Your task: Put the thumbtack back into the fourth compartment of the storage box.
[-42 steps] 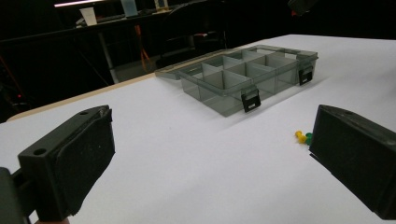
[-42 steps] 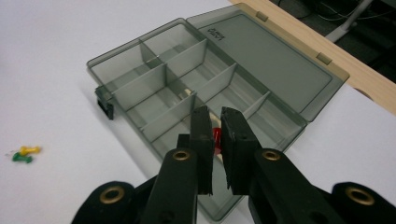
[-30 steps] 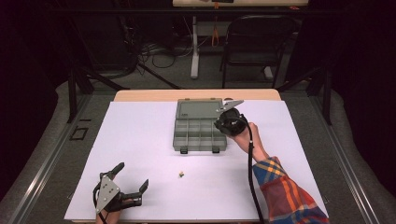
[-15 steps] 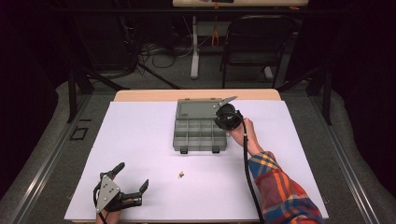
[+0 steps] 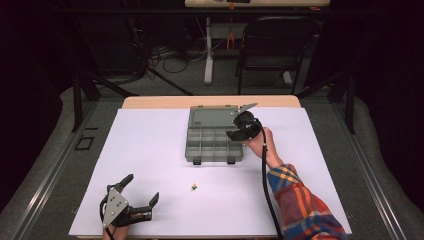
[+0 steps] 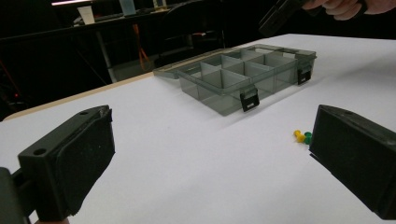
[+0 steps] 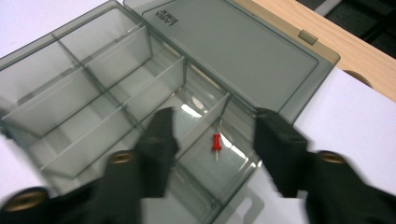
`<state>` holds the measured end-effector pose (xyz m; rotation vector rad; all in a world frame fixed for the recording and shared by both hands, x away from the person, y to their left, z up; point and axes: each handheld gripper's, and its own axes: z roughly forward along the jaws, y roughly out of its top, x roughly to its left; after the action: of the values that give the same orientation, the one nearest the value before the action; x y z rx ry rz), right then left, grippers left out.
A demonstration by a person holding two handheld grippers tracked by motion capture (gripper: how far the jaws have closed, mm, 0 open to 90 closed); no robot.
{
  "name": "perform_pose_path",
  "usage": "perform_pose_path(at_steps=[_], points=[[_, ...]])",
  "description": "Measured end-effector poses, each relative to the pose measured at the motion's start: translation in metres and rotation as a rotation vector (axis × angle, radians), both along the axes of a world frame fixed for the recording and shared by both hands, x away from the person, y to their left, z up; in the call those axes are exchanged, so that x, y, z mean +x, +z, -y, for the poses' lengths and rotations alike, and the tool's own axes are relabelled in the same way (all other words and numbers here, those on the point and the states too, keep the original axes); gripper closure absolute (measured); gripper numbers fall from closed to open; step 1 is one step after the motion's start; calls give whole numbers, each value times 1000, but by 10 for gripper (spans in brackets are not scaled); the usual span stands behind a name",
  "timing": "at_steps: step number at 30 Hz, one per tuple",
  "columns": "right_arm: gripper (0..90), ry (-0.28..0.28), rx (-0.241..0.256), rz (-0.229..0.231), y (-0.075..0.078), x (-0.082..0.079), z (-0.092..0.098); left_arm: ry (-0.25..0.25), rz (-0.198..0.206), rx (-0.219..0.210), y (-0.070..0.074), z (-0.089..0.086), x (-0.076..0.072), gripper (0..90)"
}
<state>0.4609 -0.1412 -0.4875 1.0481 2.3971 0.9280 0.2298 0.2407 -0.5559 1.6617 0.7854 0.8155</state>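
Note:
A clear grey compartment box (image 5: 212, 141) lies open at the table's middle back, lid flat behind it. My right gripper (image 5: 239, 131) hovers over its right side, open and empty. In the right gripper view a red pushpin (image 7: 216, 142) lies in a compartment of the box (image 7: 116, 88) between the jaws. My left gripper (image 5: 141, 192) rests at the front left, open. Its own view shows a yellow pushpin (image 6: 298, 135) and a green pushpin (image 6: 307, 136) on the white sheet beside the right jaw, with the box (image 6: 238, 77) beyond. From above the two pins (image 5: 194, 187) are a small speck.
A white sheet (image 5: 150, 150) covers the table, with a bare wooden strip (image 5: 155, 102) at the back edge. A chair (image 5: 272, 55) and cables stand on the dark floor behind. The person's plaid sleeve (image 5: 300, 205) lies along the right front.
My right gripper has shifted slightly forward and left over the box's right compartments. The left gripper has stayed put.

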Motion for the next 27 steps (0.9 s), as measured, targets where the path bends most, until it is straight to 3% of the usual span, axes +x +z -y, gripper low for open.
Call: perform_pose_path(at_steps=[1,2,6,14,20,21,27], points=[[384,0,0,0,0,0,0,0,0,0,0,0,0,0],[297,26,19,8,4,-7,0,3,3,-1,0,1,0,0],[208,67,39,33,12,-22,-1,4,2,-3,0,1,0,0],[133,180,73,83,23,-55,-7,3,0,-2,0,1,0,0],[75,251,93,92,24,-75,-15,4,2,-2,0,1,0,0],[51,283,99,89,23,-84,-21,3,0,-3,-1,1,1,0],[5,392,90,78,13,-105,-40,1,-2,-3,0,1,1,0]])
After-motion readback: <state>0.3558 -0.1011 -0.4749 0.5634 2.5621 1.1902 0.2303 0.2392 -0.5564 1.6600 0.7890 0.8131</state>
